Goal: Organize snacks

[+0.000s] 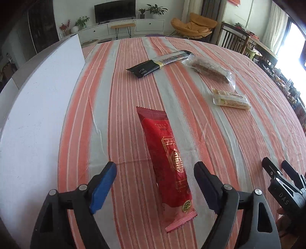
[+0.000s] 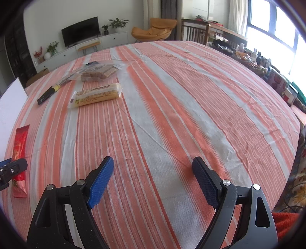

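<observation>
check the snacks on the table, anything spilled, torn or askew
Nothing spilled or torn. The red packet lies apart from the black packet, clear biscuit bag and yellow bar, which lie at mismatched angles.

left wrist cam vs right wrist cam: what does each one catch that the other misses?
Left wrist only: the open left gripper straddling the red packet, pads clear of it.
Right wrist only: the open right gripper over bare tablecloth, and the window.
Both: red packet, black packet, yellow packet, clear bag of biscuits, white board, TV.
</observation>
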Tool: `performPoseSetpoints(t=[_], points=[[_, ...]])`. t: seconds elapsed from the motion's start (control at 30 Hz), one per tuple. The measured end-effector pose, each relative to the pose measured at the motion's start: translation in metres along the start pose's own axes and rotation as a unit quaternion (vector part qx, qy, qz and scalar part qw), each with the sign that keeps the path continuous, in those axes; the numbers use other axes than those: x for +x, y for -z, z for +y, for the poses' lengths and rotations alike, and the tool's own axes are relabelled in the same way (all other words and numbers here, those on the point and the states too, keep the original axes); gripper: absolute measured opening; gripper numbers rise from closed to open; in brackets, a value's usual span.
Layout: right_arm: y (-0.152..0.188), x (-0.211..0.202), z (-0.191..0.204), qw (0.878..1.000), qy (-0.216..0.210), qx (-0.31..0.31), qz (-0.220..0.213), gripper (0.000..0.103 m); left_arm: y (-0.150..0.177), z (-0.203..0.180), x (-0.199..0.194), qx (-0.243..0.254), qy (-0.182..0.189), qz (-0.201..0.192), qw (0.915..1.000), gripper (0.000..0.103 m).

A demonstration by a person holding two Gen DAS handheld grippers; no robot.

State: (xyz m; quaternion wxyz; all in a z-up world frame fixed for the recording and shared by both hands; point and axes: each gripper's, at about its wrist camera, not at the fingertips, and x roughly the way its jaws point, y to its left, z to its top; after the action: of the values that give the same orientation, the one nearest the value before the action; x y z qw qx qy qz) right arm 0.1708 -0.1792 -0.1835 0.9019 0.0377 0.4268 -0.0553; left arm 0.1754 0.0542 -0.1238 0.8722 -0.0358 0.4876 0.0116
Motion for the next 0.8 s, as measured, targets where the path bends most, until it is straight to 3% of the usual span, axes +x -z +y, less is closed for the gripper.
performPoseSetpoints(t=[0.1,0.3,0.8], points=[[0.000,0.000,0.000,1.000,0.000,0.000,0.000,0.087,-0.003,-0.001,0.012,0.014,-0.027,-0.009,0.9995,0.085],[0.000,0.000,0.000,1.000,0.000,0.000,0.000,0.087,0.003,0.010,0.018,0.003,-0.036,-0.039,0.9986,0.102],[0.000,0.000,0.000,1.000,0.000,0.000,0.000,0.087,0.002,0.011,0.019,-0.001,-0.032,-0.036,0.9988,0.103]])
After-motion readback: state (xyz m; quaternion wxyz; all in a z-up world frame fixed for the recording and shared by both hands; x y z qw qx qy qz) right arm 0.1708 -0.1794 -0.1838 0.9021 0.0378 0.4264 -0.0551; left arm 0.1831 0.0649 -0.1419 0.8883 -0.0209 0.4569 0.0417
